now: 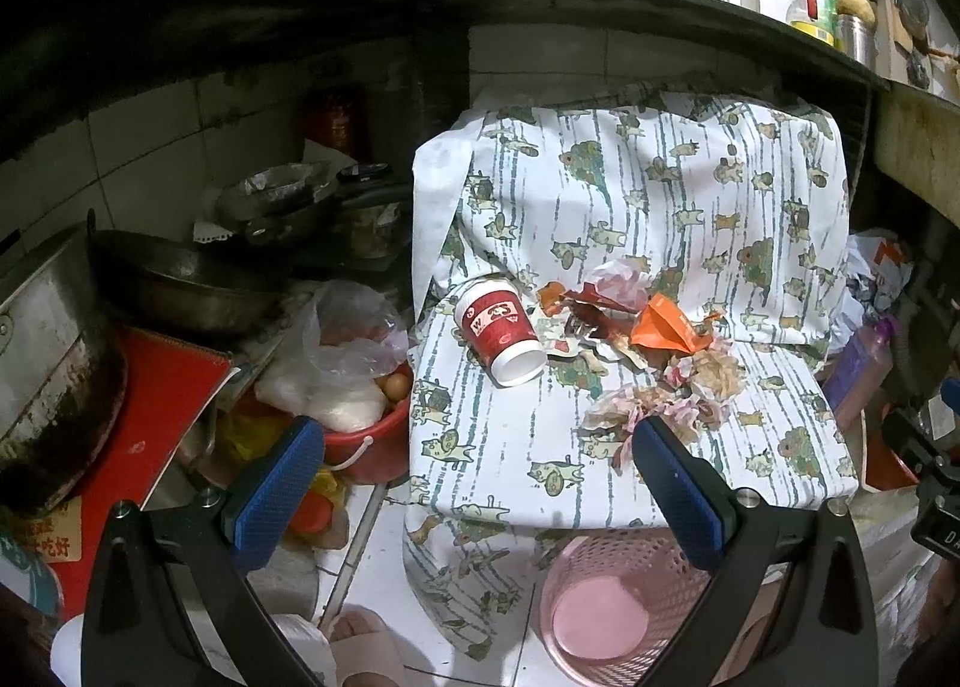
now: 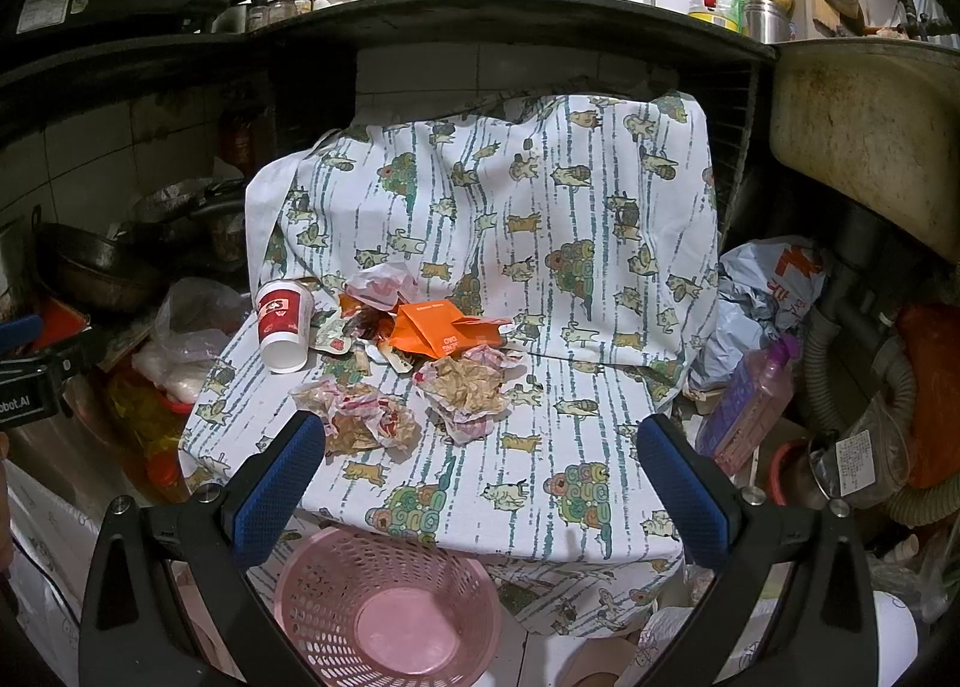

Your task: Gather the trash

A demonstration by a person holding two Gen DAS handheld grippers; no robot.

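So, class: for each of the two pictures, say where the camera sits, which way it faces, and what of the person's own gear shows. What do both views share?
Left wrist: sits on the left gripper, facing forward and down at the cloth-covered seat; its open blue fingers show.
Right wrist: sits on the right gripper, facing the same seat; its open fingers show, with the left gripper's body at the frame's left edge.
Shared: red paper cup, orange wrapper, pink basket.

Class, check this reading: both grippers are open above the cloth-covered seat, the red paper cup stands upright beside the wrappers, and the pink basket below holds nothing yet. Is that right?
One detail is wrong. The red paper cup is not upright; it lies tipped on its side, as the left wrist view shows. The rest holds: left gripper and right gripper are open, and the pink basket holds nothing.
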